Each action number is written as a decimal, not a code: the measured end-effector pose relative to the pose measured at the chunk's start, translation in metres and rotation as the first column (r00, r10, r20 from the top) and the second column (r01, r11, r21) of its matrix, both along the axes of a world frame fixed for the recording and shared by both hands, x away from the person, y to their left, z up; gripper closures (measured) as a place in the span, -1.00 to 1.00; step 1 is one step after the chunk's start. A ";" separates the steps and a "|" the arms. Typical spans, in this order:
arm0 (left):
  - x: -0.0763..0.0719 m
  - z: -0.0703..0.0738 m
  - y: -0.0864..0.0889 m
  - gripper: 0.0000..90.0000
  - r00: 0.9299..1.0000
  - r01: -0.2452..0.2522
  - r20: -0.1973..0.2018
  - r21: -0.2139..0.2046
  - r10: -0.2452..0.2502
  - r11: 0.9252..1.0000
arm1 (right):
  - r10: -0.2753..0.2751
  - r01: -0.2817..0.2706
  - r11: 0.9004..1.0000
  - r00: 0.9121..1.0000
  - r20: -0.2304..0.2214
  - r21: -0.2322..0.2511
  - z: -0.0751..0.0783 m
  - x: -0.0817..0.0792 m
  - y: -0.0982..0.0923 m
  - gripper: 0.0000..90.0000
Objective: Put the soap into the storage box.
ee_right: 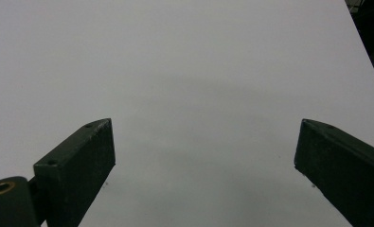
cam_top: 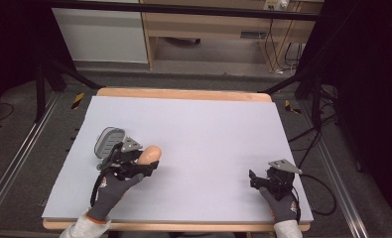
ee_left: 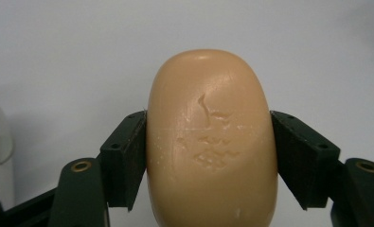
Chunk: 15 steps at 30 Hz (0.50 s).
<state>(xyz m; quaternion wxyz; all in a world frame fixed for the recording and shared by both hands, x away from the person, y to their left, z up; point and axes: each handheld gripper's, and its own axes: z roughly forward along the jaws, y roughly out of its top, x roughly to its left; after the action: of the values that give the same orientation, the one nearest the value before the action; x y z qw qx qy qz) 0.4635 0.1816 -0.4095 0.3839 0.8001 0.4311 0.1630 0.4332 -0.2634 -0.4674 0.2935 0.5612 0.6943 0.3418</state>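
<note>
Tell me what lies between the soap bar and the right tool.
Nothing: in the high view, bare table sheet stretches from the soap bar, held in the left tool, to the open right tool.

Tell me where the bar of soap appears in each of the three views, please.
High view: the soap lies left of centre, in the left claw.
Left gripper view: the soap is in the centre, clamped between both jaws.
Right gripper view: not in it.
Shared landmark: the pale table mat, also seen here.

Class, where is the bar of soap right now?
The soap is clamped in the left gripper, on the table's left side, just right of the grey dish.
</note>
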 end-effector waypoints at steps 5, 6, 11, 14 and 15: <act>0.005 0.003 0.016 -0.31 1.000 -0.026 -0.007 -0.016 0.026 1.000 | 0.003 -0.003 1.000 1.000 -0.004 -0.003 -0.001 0.000 0.001 -0.86; 0.005 0.003 0.018 -0.31 1.000 -0.030 -0.007 -0.013 0.030 0.999 | 0.004 -0.004 1.000 1.000 -0.006 -0.004 -0.001 0.000 0.001 -0.86; 0.010 0.005 0.029 -0.31 0.998 -0.059 -0.007 -0.014 0.059 0.998 | 0.005 -0.005 1.000 1.000 -0.008 -0.007 -0.001 0.000 0.002 -0.86; 0.013 0.008 0.036 -0.31 0.997 -0.072 -0.002 -0.018 0.072 0.997 | 0.007 -0.007 1.000 1.000 -0.007 -0.006 -0.001 0.001 0.003 -0.86; 0.014 0.009 0.038 -0.31 0.997 -0.077 -0.001 -0.019 0.077 0.997 | 0.010 -0.010 1.000 1.000 -0.005 -0.009 -0.001 0.001 0.003 -0.86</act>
<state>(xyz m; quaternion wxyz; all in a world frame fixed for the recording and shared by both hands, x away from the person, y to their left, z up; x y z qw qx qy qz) 0.4778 0.2198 -0.4007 0.3849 0.7792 0.4632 0.1735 0.4344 -0.2603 -0.4686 0.2926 0.5572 0.6996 0.3384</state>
